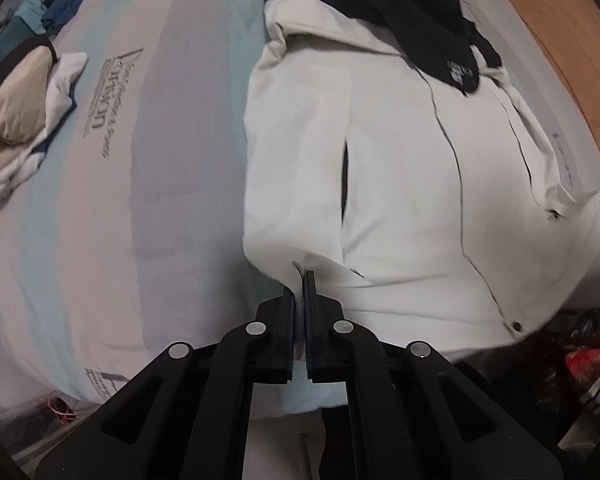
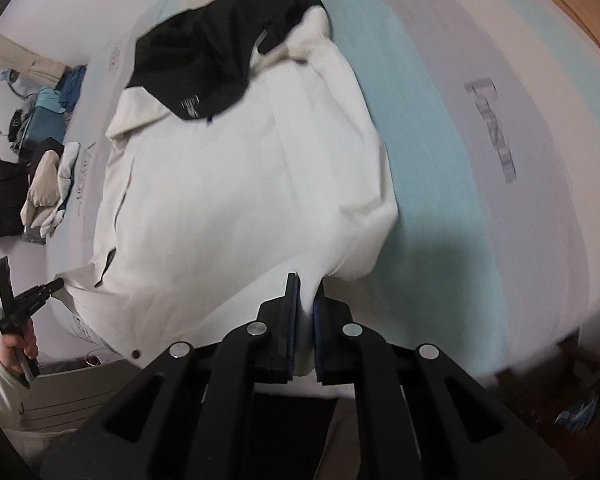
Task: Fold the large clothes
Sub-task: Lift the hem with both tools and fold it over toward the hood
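1. White jacket [image 1: 400,168] lies lengthwise on our striped mattress [image 1: 160,168], black hood [image 1: 412,20] pointing away
2. Our left gripper [image 1: 300,284] pinches its hem
3. Our right gripper [image 2: 306,288] clamps the opposite hem corner

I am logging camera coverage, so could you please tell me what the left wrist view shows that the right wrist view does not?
Only the left wrist view shows the jacket's dark front seams, a snap at the hem and the left gripper pinching the hem up close. Only the right wrist view shows the person's left hand and the right gripper shut on the jacket's other hem corner. Both show the white jacket, its black hood, the striped bed cover and the clothes pile.
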A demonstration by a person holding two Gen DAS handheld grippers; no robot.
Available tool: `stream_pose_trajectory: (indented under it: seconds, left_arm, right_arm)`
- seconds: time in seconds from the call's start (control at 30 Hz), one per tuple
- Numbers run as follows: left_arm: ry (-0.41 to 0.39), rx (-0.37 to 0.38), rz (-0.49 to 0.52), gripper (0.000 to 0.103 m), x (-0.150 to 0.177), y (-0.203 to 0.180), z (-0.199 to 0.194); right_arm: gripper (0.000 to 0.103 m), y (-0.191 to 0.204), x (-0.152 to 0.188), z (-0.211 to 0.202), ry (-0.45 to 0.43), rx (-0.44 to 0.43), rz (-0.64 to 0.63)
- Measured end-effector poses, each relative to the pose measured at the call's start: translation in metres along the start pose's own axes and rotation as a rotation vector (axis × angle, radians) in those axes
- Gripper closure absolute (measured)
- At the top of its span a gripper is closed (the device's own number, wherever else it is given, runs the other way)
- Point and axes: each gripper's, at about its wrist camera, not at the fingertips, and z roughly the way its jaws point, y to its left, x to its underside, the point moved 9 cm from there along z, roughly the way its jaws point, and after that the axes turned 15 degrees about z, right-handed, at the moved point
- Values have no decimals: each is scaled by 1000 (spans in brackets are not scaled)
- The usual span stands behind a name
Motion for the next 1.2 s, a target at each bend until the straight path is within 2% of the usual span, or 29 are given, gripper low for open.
stream_pose_trajectory:
  seconds: [0.27,0.57,0.7,0.93,1.2]
  left_arm:
    - [38,-65,-78,101,-70,20,1]
    - [18,-141,-70,101,-150,50,-15]
    - [-13,-138,-63,101,-186,60,-23]
    - [-73,-123,-68,101,-249,93,-21]
    - [-110,-121,-31,101,-338,129,0]
  right_arm:
    - [98,18,-72,11,39,-47,-47]
    - [98,23,-138,6,28,-84,-51]
    - [98,33,-163,-1,-4,-81,-56]
    - [98,58,-230,1,-84,-49,-47]
    - [98,88,-309,29,-126,15,-18]
